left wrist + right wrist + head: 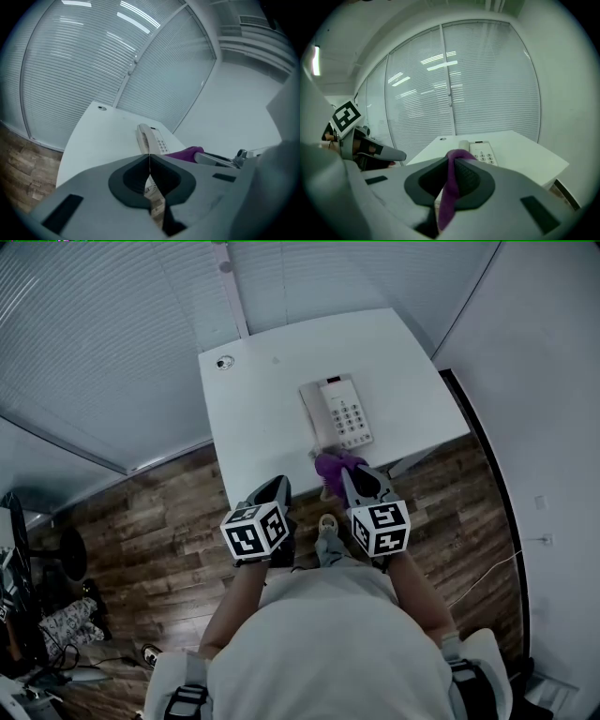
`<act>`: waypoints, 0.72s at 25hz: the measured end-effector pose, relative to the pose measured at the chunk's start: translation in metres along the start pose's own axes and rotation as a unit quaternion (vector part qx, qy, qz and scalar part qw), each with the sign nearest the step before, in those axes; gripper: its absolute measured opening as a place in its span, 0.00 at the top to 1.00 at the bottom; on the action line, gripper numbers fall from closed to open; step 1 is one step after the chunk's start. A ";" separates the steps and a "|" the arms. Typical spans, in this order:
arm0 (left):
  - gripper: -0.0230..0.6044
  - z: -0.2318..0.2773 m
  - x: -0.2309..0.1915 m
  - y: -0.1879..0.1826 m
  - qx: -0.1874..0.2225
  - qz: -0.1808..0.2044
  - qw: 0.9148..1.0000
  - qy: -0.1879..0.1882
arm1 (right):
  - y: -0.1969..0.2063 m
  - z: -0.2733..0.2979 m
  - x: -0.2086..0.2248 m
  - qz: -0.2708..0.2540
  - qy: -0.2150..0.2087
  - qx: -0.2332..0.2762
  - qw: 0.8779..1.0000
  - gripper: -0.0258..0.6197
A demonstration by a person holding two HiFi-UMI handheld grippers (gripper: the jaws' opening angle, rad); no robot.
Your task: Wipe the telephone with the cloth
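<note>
the right gripper (451,158) is clenched on the purple cloth (446,197). in the right gripper view the cloth is pinched between the two dark pads (466,176); a small fold pokes out past the tips and the rest hangs down behind them. in the head view the bunched cloth sits at the near edge of the white tabletop (267,404), just beside the near end of the telephone (339,412). whether cloth and telephone actually touch is hard to tell from that height.

the left gripper (149,158) is clenched on nothing, its pads meeting in a thin line. in the head view it is to the left of the right gripper and apart from it, with its tips about at the near edge of the tabletop and the wooden floor (169,549) below it. in the left gripper view the telephone shows just beyond the tips, with the cloth and the other gripper off to the right.

the telephone lies flat on the right half of the tabletop, its long side running away from the person. the handset rests along its left side, the keypad is on the right, and a small dark window is at the far end. a small round fitting (225,362) sits near the far left corner of the tabletop. closed blinds (112,334) stand beyond the tabletop, and a plain pale wall (553,362) rises to the right.
</note>
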State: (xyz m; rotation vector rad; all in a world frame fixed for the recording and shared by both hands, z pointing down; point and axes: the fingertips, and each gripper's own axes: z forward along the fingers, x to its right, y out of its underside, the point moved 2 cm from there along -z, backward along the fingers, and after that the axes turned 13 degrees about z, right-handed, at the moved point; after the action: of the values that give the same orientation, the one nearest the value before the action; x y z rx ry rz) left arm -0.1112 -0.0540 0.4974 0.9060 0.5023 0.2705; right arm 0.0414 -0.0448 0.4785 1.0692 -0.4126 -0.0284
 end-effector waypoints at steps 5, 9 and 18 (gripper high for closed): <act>0.93 0.027 0.005 -0.014 -0.003 0.010 1.000 0.012 | -0.018 0.003 0.015 0.009 0.013 0.019 1.000 0.89; 0.93 0.052 0.009 -0.024 -0.005 0.017 1.000 0.023 | -0.035 0.006 0.024 0.014 0.020 0.036 0.999 0.89; 0.93 0.106 0.017 -0.039 -0.018 0.021 0.999 0.027 | -0.069 0.027 0.052 0.023 0.023 0.054 0.998 0.89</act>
State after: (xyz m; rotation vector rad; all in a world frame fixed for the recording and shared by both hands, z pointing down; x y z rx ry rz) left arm -0.0409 -0.1422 0.5156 0.8765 0.5265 0.3418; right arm 0.0919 -0.1131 0.4471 1.1652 -0.4008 0.0591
